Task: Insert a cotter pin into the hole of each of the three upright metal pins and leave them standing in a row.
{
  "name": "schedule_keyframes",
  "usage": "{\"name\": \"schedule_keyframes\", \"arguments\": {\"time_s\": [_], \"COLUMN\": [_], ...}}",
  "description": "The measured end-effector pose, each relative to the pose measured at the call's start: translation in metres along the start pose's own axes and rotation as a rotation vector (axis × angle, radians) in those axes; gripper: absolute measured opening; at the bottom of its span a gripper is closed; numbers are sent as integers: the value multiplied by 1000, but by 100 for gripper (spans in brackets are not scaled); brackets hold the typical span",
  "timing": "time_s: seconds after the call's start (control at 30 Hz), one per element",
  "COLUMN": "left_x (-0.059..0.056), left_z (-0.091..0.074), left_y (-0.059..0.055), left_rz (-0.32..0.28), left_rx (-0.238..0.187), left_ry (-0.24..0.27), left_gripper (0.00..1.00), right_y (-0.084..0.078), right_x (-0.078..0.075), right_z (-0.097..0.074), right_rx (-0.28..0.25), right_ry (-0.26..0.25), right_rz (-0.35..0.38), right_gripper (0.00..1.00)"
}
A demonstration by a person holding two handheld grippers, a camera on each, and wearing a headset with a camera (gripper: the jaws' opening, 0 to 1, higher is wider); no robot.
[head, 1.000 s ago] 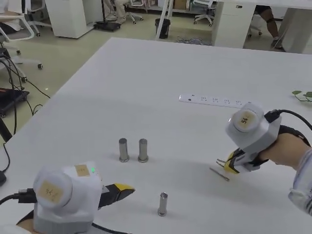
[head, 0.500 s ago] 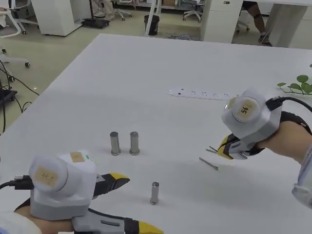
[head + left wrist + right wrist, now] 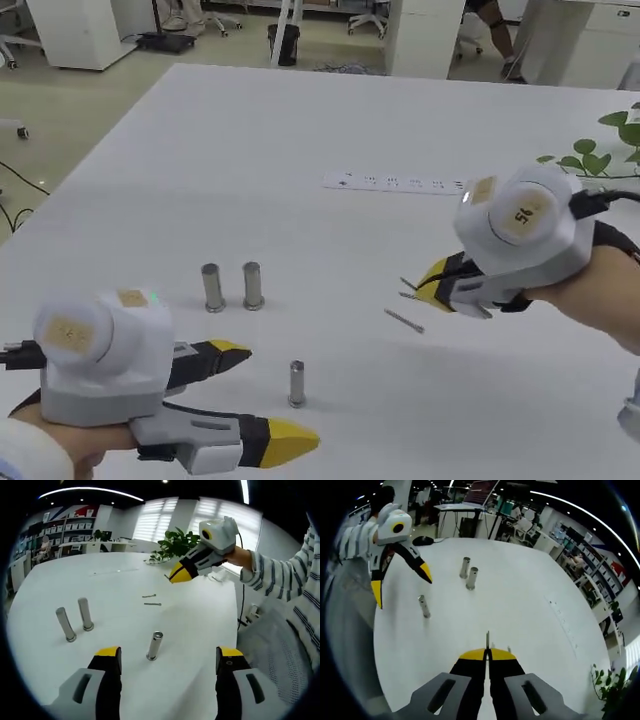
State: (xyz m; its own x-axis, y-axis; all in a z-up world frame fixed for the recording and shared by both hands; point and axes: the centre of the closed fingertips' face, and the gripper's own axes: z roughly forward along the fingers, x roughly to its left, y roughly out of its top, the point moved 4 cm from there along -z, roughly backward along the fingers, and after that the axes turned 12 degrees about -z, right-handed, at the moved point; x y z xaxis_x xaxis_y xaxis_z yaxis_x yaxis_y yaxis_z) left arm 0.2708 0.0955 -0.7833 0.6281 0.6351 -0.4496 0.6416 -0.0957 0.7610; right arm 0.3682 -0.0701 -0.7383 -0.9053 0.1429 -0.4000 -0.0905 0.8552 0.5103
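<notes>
"Cotter pin [image 3: 487,640], where is it?"

"My right gripper [image 3: 487,652] pinches it, jaws pressed together, and its thin tip sticks out forward. The left gripper view shows two loose cotter pins [image 3: 149,596] flat on the table [image 3: 300,130]. In the head view I can make out one loose cotter pin [image 3: 404,321]."

"And the metal pins?"

"Two metal pins [image 3: 211,288] stand side by side. The third pin [image 3: 297,383] stands apart, before my left gripper [image 3: 275,393], whose jaws are spread wide."
</notes>
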Motion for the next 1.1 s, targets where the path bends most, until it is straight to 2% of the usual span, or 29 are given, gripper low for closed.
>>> {"name": "schedule_keyframes", "arguments": {"time_s": [0.07,0.17,0.33,0.53,0.67,0.8,0.87,0.93,1.0,1.1], "left_x": [1,-2,-5,-9,-13,-17,-17,-16,-19,-23], "left_z": [-1,-1,3,8,9,10,11,12,11,11], "left_y": [4,9,15,17,22,26,28,31,35,41], "left_rz": [18,27,-34,-68,-87,-140,-136,-140,-164,-223], "left_rx": [-2,-17,-5,2,-12,-8,-10,-11,-24,-43], "left_ry": [14,1,-26,-43,-64,-102,-106,-109,-134,-168], "left_gripper": [75,68,60,55,53,43,38,40,41,41], "right_y": [4,10,19,27,32,37,38,38,39,41], "right_x": [3,6,14,28,37,46,51,56,60,64], "right_z": [-4,-7,-11,-12,-13,-13,-11,-10,-10,-10], "right_rx": [-15,-33,-58,-88,-101,-134,-136,-132,-140,-148], "right_ry": [-8,-22,-37,-36,-50,-54,-54,-47,-43,-46], "right_rz": [-6,-26,-63,-86,-108,-104,-122,-136,-136,-145], "right_gripper": [2,2,2,2,2,2,2,2,2,2]}}
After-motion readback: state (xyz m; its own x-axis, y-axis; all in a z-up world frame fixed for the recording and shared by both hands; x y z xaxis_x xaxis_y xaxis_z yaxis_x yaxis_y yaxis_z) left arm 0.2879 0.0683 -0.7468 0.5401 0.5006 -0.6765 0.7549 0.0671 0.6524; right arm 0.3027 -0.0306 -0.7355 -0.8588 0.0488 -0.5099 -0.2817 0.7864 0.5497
